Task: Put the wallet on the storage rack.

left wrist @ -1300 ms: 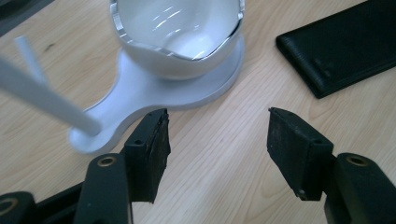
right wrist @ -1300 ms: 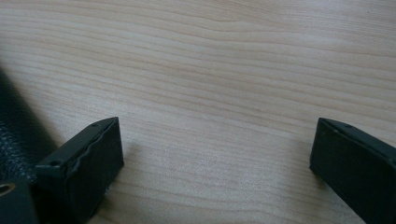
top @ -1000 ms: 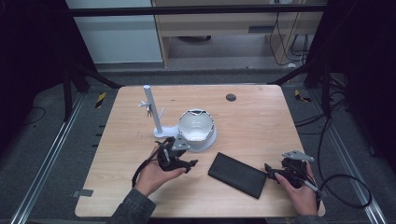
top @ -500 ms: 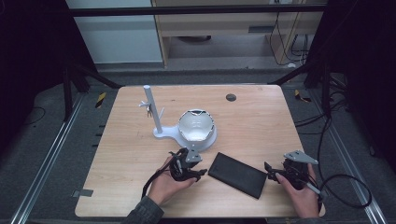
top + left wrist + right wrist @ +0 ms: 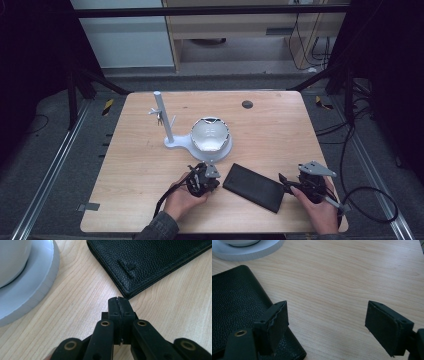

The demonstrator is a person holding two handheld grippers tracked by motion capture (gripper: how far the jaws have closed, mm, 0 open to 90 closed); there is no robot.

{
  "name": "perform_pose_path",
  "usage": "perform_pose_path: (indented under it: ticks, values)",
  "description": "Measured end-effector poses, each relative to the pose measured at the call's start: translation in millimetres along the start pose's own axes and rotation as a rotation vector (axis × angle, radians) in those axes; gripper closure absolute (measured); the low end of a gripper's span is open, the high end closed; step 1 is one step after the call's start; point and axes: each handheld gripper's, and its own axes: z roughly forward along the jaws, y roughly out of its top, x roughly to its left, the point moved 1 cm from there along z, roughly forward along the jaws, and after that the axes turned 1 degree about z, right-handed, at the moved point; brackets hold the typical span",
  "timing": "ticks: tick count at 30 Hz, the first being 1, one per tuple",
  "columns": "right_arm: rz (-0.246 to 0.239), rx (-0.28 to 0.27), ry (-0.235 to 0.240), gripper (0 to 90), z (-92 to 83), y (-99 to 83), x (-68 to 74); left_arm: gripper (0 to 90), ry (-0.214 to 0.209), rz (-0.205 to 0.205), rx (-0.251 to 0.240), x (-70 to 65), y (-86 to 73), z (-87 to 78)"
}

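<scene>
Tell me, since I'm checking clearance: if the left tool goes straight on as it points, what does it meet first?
Most likely the near corner of the black wallet. The left tool, shut, points almost right at it, apparently just short of touching.

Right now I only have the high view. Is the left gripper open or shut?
Observer: Shut. In the left gripper view its pads meet, just short of the wallet corner, holding nothing.
Operator: And the right gripper?
Observer: Open wide. One pad is over the wallet's edge, the other over bare table.
Operator: What's the wallet's surface like?
Observer: Black pebbled leather with a stitched edge.
</scene>
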Motion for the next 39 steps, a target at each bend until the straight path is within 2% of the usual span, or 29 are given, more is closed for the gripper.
perform_pose_path:
  ticks: [16, 22, 25, 28, 30, 32, 33, 35, 39]
  values:
    - [-0.005, 0.007, 0.019, 18.4, 1.2, 0.4, 3.3, 89.8, -0.009, 0.032, 0.028, -4.8, 3.5, 9.0]
    - [-0.011, 0.002, 0.022, 18.3, 1.1, 0.7, 3.9, 89.8, -0.021, 0.025, 0.019, -4.8, 3.6, 9.8]
    - [-0.020, -0.001, 0.042, 17.9, 0.7, 1.8, 7.3, 89.8, -0.026, 0.019, 0.009, -4.1, 3.9, 8.1]
    - [-0.043, 0.000, 0.099, 15.0, -0.7, 4.8, 19.4, 89.8, -0.028, 0.003, -0.016, -3.1, 4.7, 4.0]
    - [-0.062, 0.008, 0.141, 12.3, -1.9, 7.1, 30.8, 89.7, -0.048, -0.026, -0.054, -1.8, 5.5, 0.9]
    - [-0.101, 0.011, 0.186, 9.5, -3.9, 10.8, 47.8, 89.5, -0.064, -0.040, -0.080, -1.2, 7.4, -1.1]
    - [-0.144, 0.017, 0.204, 8.1, -4.6, 14.2, 62.3, 89.3, -0.059, -0.042, -0.082, -1.6, 8.4, -2.2]
    - [-0.160, 0.021, 0.210, 7.8, -4.3, 15.3, 67.6, 89.2, -0.056, -0.039, -0.089, -0.8, 10.4, -4.9]
    - [-0.245, 0.080, 0.221, 7.3, 0.3, 20.3, 91.3, 88.3, -0.058, -0.051, -0.116, 2.3, 18.0, -9.5]
